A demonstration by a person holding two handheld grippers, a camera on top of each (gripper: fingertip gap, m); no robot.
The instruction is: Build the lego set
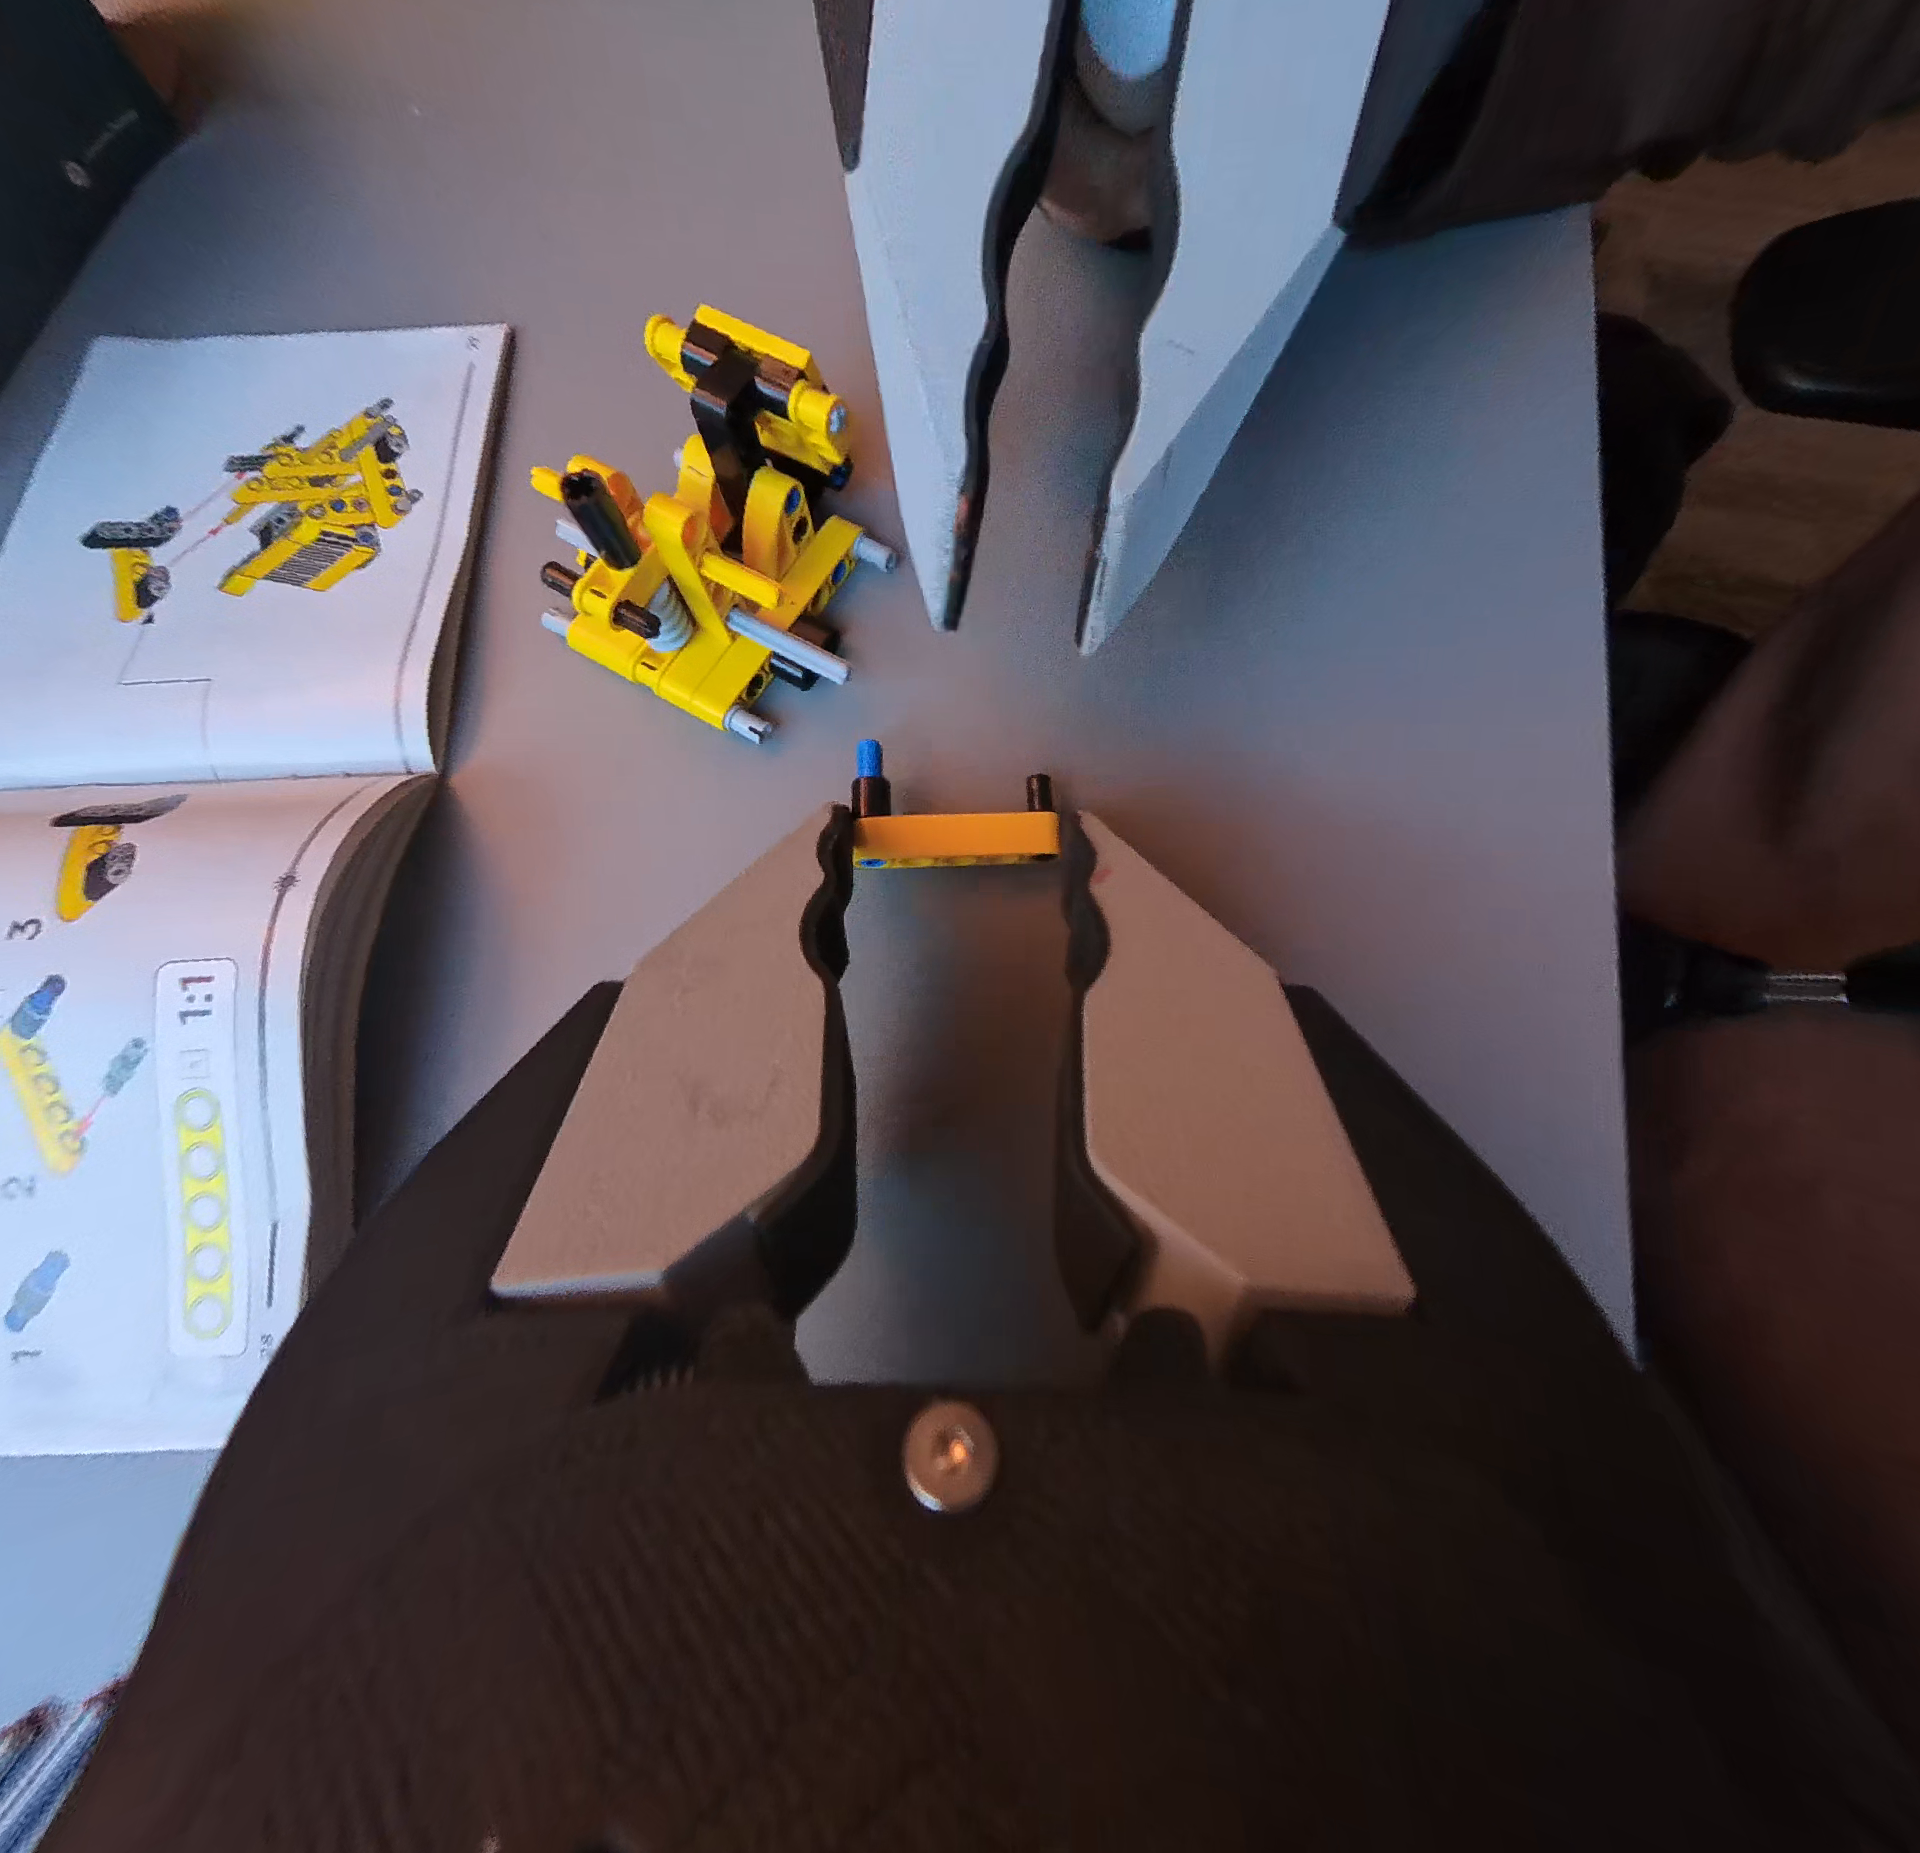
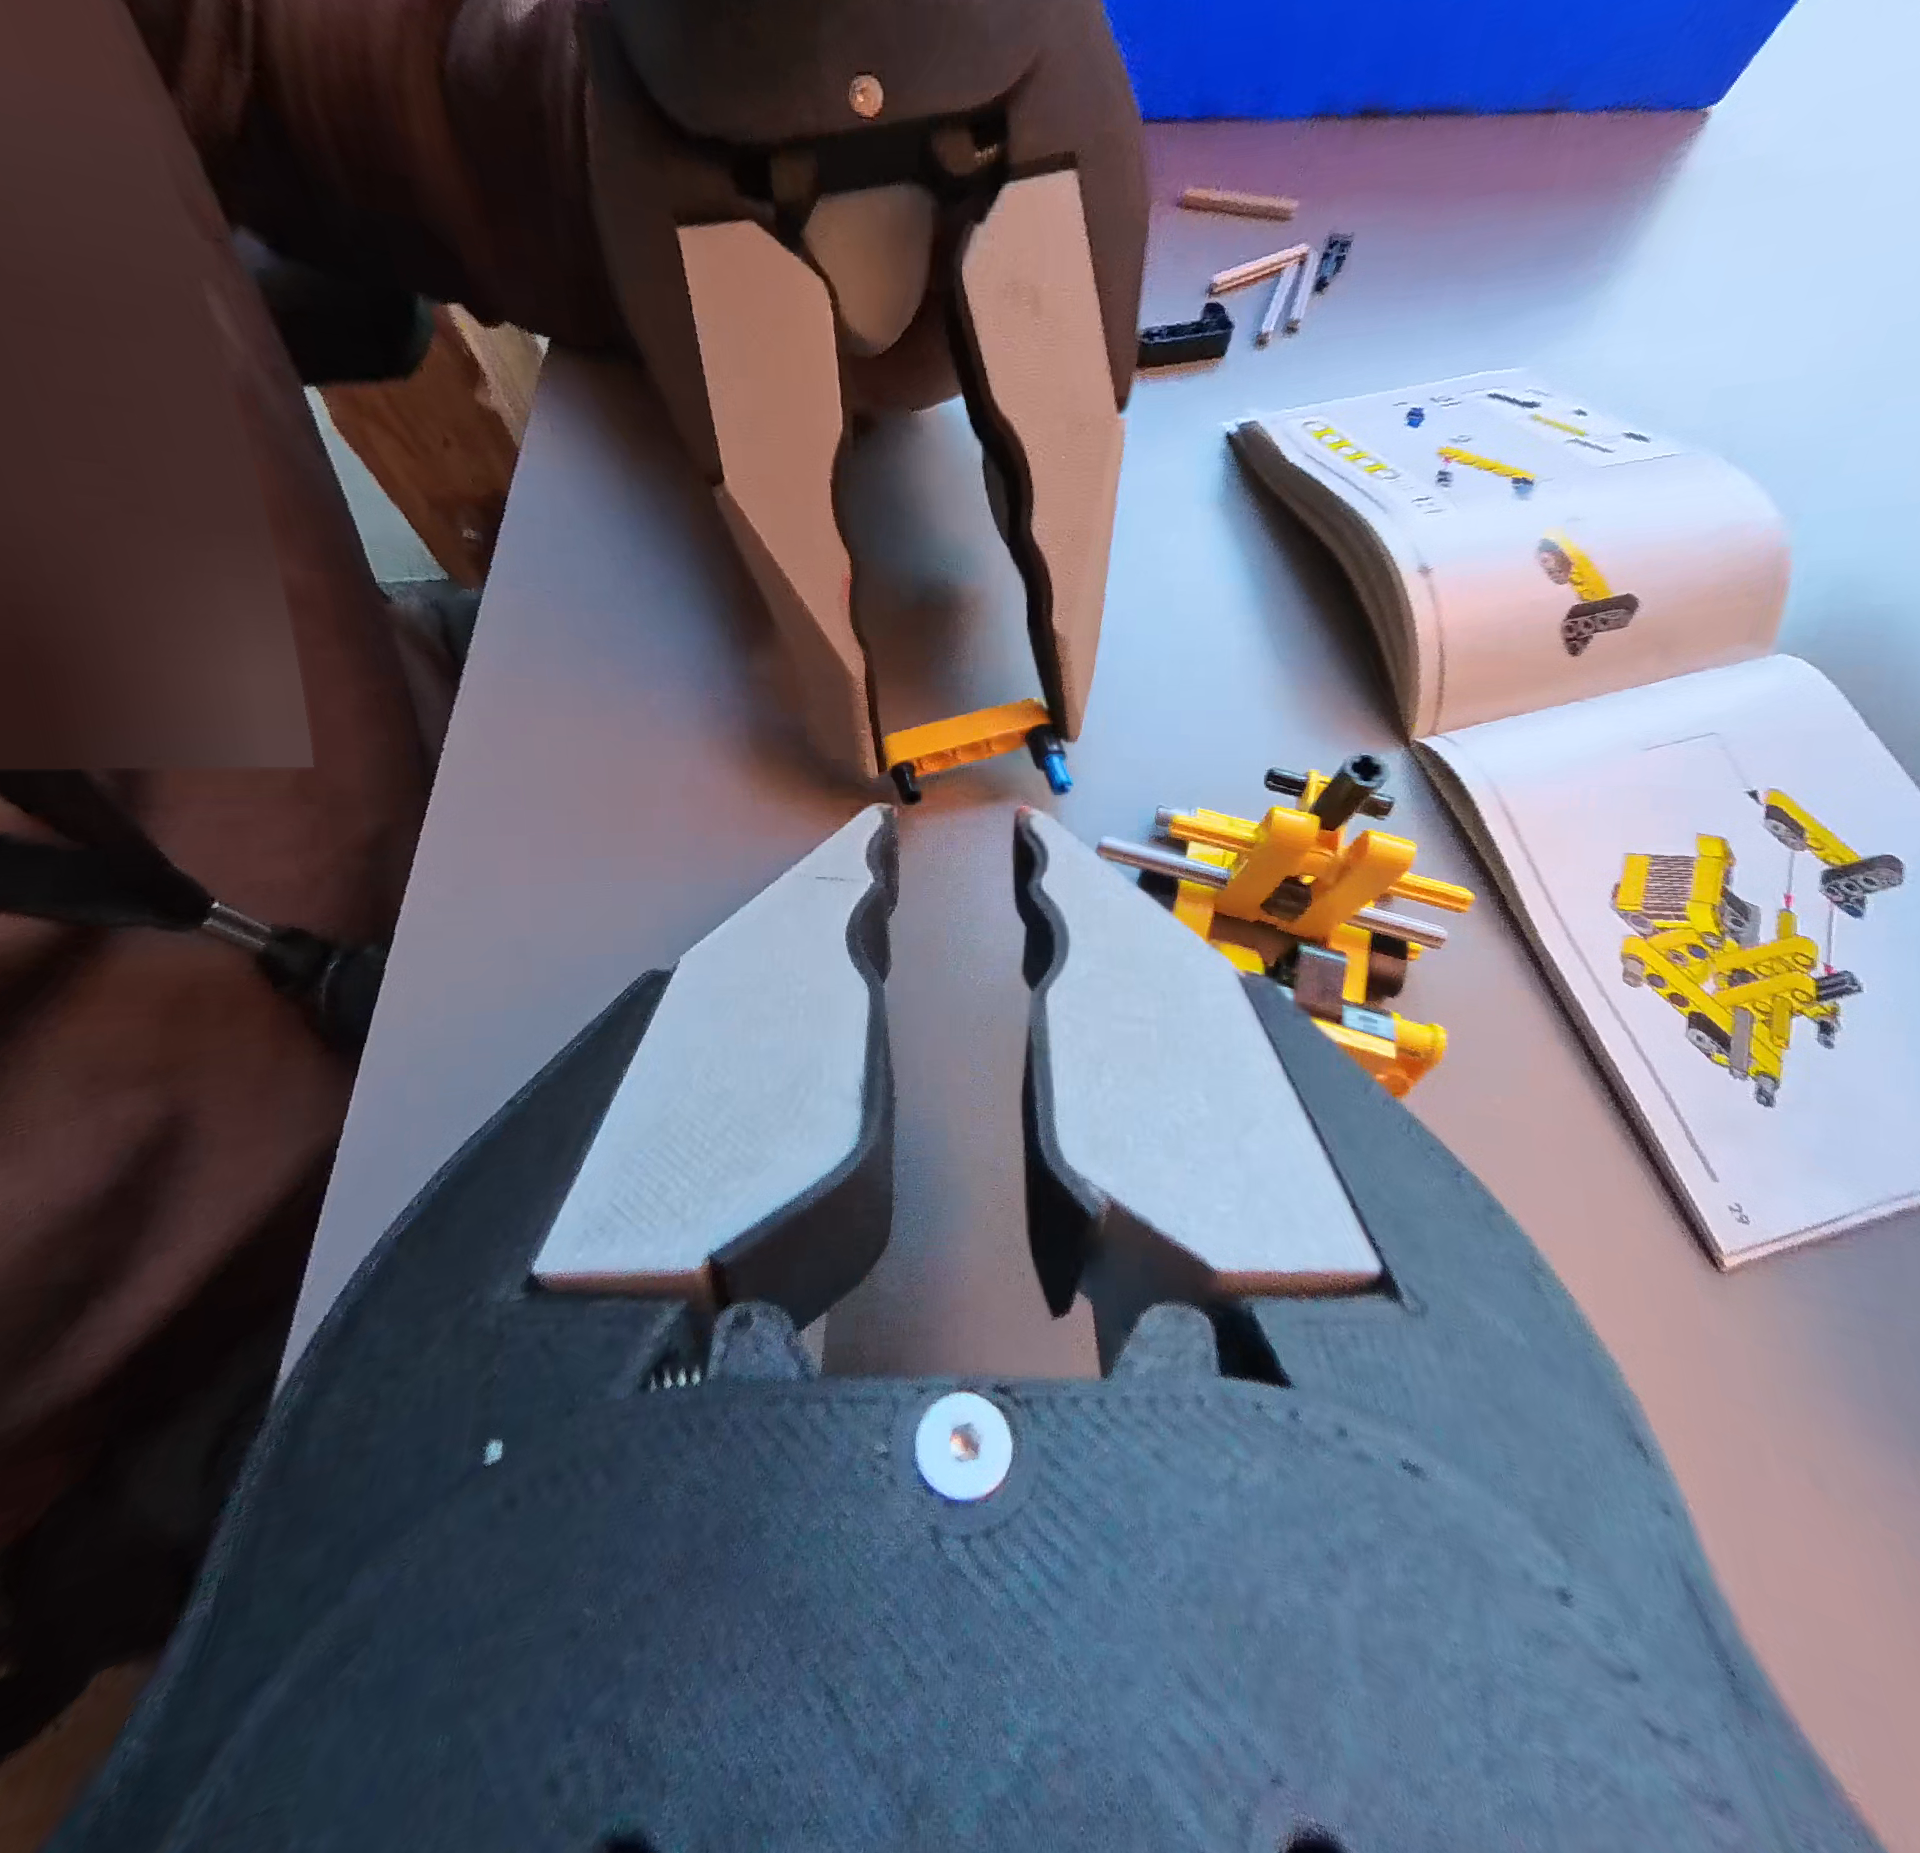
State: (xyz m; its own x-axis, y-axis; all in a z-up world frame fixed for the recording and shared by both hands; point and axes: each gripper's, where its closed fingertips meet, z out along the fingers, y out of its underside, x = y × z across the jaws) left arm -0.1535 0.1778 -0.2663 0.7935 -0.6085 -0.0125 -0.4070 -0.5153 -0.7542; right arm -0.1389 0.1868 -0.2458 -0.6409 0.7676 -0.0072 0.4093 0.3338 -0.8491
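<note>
Your left tool (image 1: 956,832) clamps the yellow beam (image 1: 956,835) end to end just above the tabletop (image 1: 1299,660), so its black pin (image 1: 1039,791) and blue-tipped pin (image 1: 869,777) point outward, free for mating. Your right tool (image 2: 951,827) waits opposite, narrowly parted and empty. The partly built model (image 1: 707,525) sits beside the open instruction booklet (image 1: 208,660), probably kept near for the join.
</note>
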